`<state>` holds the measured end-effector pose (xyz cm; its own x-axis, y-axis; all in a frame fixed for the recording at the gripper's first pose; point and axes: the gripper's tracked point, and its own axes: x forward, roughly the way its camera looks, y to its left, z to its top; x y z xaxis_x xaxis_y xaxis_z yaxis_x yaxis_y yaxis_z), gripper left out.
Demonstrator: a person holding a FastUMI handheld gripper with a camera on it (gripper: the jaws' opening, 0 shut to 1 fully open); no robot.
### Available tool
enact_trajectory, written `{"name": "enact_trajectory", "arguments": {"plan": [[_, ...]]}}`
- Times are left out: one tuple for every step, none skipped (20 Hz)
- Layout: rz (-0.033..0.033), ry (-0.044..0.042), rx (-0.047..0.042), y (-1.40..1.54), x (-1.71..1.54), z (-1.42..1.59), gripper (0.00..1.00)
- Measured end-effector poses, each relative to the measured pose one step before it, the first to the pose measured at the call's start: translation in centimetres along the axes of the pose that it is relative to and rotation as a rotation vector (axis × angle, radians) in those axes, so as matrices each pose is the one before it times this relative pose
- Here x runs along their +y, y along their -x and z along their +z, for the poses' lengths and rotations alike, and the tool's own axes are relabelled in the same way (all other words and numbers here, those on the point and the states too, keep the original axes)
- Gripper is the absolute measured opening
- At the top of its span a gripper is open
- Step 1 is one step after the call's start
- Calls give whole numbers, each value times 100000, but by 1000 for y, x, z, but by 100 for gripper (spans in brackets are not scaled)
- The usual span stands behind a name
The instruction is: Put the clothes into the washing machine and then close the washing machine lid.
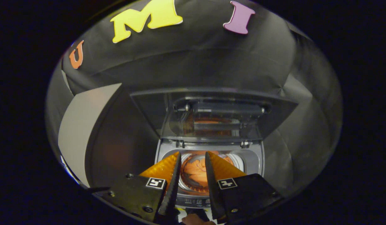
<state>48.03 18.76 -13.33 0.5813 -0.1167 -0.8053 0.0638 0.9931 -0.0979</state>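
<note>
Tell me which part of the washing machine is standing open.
The lid, raised upright behind the drum holding orange clothes. The gripper is open above it.

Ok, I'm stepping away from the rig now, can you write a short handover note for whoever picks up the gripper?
Gripper: fingers open, holding nothing, poised above the washing machine opening.
Clothes: an orange garment lies inside the drum, seen between and just beyond the fingers.
Lid: raised, standing upright behind the opening.
Done: clothes appear to be in the drum.
Left: close the lid. Probably reach up past the opening to the lid's top edge and bring it down.
</note>
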Motion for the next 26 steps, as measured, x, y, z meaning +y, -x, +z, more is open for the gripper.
{"name": "enact_trajectory", "arguments": {"plan": [[548,1348,-2673,461,-34,1216,48],[2865,1653,-3642,454,461,1221,48],[1980,1313,-2917,332,130,1357,48],[380,332,-1480,172,-309,841,54],[386,-412,-1620,-91,-223,1105,60],[-497,-563,-1253,340,-131,868,66],[-321,-232,-1055,-38,-282,1119,66],[-370,-63,-1137,24,-401,1084,66],[-327,760,-1236,-62,-86,1126,66],[-470,1053,-1718,-8,-247,859,66],[-566,1311,-1294,-87,-123,965,66],[-392,887,-1295,-30,-190,870,66],[-483,584,-570,-376,-130,924,66],[-322,725,-423,-133,-116,545,66],[-1123,430,-270,-437,-398,577,66],[-526,-8,-217,-436,-204,552,66],[309,-336,364,-484,-25,324,66],[137,5,681,-348,-128,22,66],[-616,-176,301,-502,-302,174,66],[-1003,-339,595,-620,-282,129,66],[-587,-616,781,-611,-255,-3,66],[-375,-862,1211,-633,-164,-109,66],[0,-900,1446,-618,-233,-236,66],[258,-630,1743,-642,-125,-205,66],[211,-715,1912,-547,-118,-321,66],[572,-855,1057,-384,2,-381,66]]}}
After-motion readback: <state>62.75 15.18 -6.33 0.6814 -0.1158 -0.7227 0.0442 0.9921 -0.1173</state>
